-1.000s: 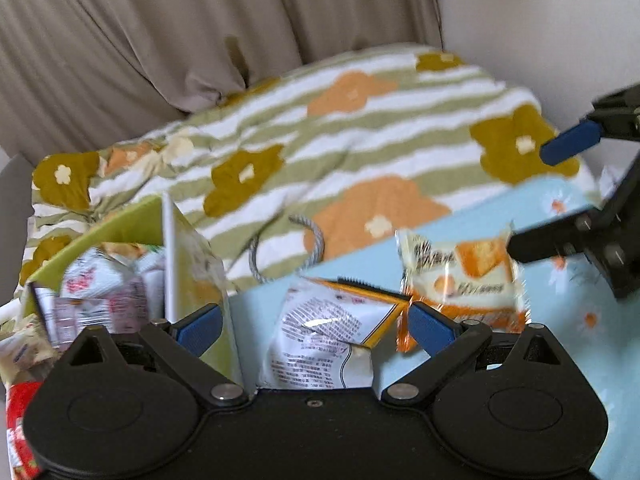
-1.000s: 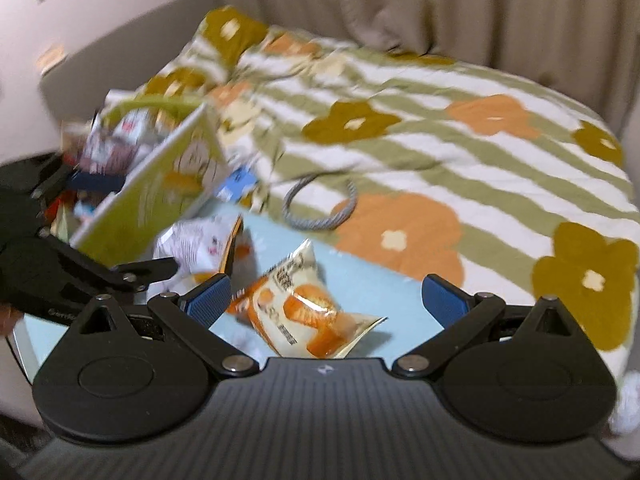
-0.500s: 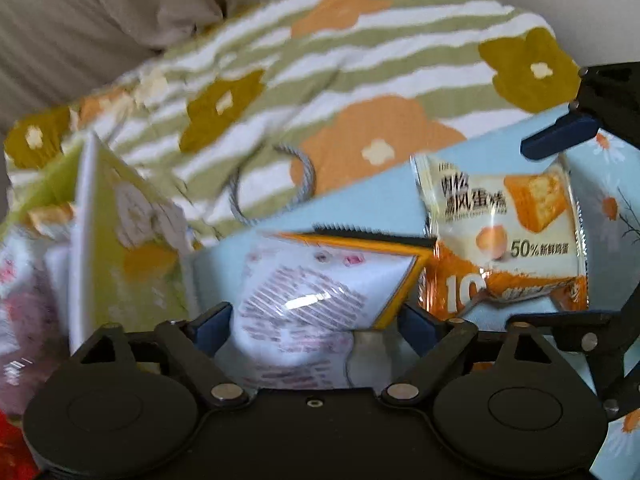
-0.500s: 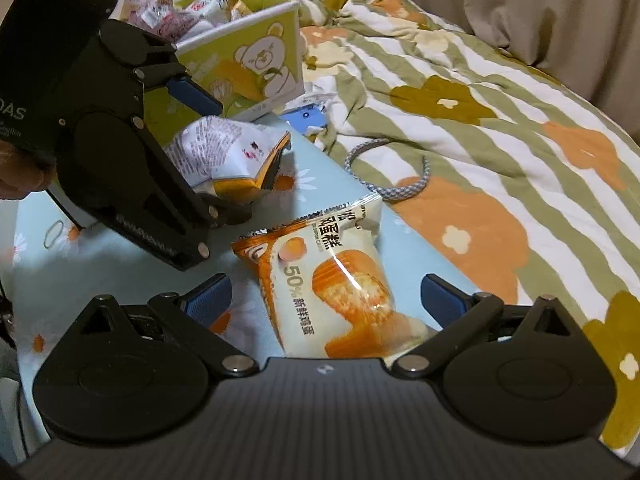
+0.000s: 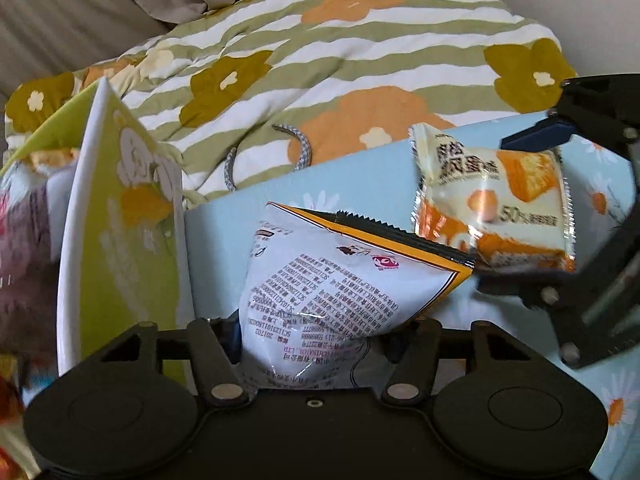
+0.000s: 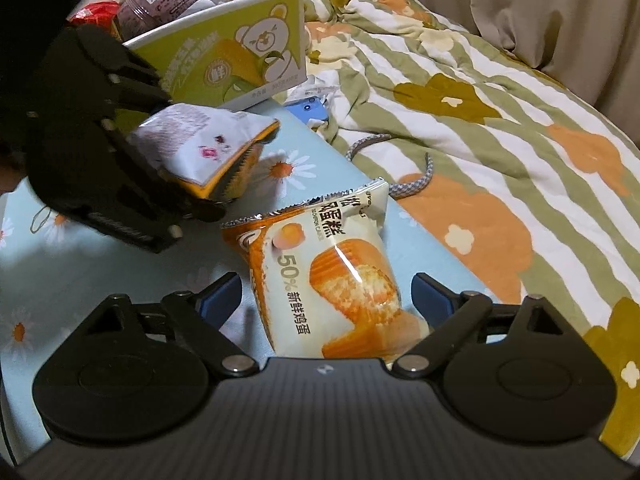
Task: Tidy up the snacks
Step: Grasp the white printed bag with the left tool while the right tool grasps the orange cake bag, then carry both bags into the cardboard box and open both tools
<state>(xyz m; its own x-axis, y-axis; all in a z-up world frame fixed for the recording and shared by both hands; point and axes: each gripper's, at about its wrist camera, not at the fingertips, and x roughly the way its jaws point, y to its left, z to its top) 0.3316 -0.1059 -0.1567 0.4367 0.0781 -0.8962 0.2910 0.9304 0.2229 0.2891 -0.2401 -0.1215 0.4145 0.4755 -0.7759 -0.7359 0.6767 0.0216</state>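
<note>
Nearest: my left gripper, jaws closing on the white snack packet, which lies between them on the bench. I judge it light, crinkly and slippery; best pinched at its flat lower end. My right gripper, jaws released, straddles the orange cake packet, soft and crushable. Beyond: green snack box, filled with packets; then the bed.

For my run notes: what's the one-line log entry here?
left tongs: closing on white packet | right tongs: open around cake packet
</note>
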